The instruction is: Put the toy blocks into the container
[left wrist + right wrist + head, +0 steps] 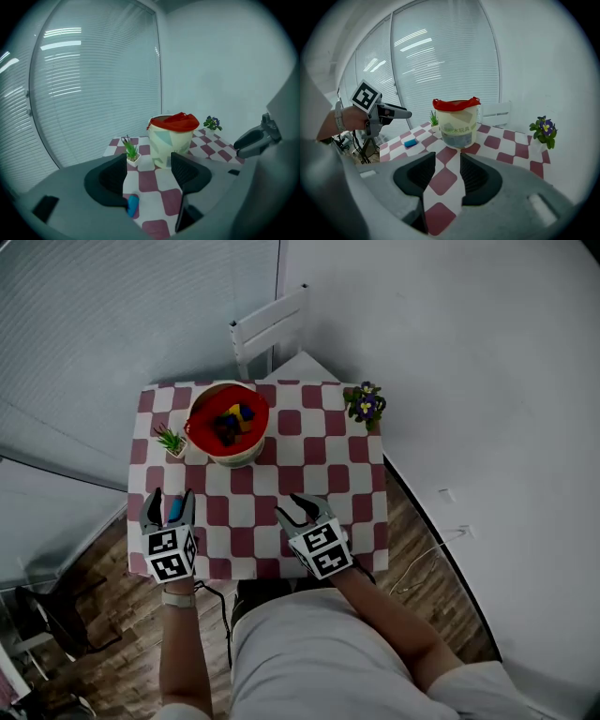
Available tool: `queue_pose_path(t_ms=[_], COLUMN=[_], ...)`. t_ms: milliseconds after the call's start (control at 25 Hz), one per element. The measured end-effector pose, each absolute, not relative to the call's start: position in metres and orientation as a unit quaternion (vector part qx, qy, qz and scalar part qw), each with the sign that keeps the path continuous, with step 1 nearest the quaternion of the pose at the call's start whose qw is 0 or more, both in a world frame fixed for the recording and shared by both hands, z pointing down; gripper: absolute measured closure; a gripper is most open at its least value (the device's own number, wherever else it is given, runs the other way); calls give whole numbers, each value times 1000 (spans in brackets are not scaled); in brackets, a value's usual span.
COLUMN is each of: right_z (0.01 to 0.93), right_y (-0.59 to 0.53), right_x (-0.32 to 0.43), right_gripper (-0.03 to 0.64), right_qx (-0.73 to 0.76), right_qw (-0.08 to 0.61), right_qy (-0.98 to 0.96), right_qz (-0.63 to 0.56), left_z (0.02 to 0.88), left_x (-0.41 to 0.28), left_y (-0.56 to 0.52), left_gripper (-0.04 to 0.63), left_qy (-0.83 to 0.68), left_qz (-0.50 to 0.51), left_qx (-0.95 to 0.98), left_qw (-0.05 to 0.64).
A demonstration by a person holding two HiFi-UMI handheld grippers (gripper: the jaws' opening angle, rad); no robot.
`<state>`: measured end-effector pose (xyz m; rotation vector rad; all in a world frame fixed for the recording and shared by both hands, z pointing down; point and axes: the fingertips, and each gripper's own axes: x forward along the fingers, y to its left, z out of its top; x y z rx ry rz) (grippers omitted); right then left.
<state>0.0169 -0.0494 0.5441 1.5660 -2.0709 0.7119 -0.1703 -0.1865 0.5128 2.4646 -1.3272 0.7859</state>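
Observation:
A pale bucket with a red liner [228, 424] stands at the far left of the checkered table [309, 446]. Yellow, blue and dark toy blocks [234, 416] lie inside it. One blue block [174, 512] lies flat on the cloth near the front left edge. My left gripper [172, 497] hovers over it, open, with the block [132, 205] low beside the left jaw. My right gripper [298, 506] is open over the front middle of the table, with nothing between its jaws. In the right gripper view the bucket [459, 124] is straight ahead and the blue block [410, 143] to the left.
A small green plant in a white pot [172, 442] stands left of the bucket. A purple flower pot [366, 406] sits at the far right corner. A white chair [270, 329] stands behind the table. Blinds [93, 84] cover the window on the left.

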Motion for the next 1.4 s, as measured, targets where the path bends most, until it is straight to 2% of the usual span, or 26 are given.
queue_pose_path(t_ms=[520,1160,1400], right_z=[568,601,608], right_y=[-68,-70,-68], right_x=[-45,-72,-68], right_gripper=[450,450,450], right_qx=[550,571,587], right_qw=[258,273,274], right_qy=[-747,-711,-693], right_qz=[270,306,318], left_z=[586,668,686], left_x=[-237,-258,-255], left_y=[-177,-174,-178], left_gripper=[321,321,348], left_qy=[-438,-372,-350], left_qz=[304,361,376], left_qx=[828,830,834], left_qw=[176,205,203])
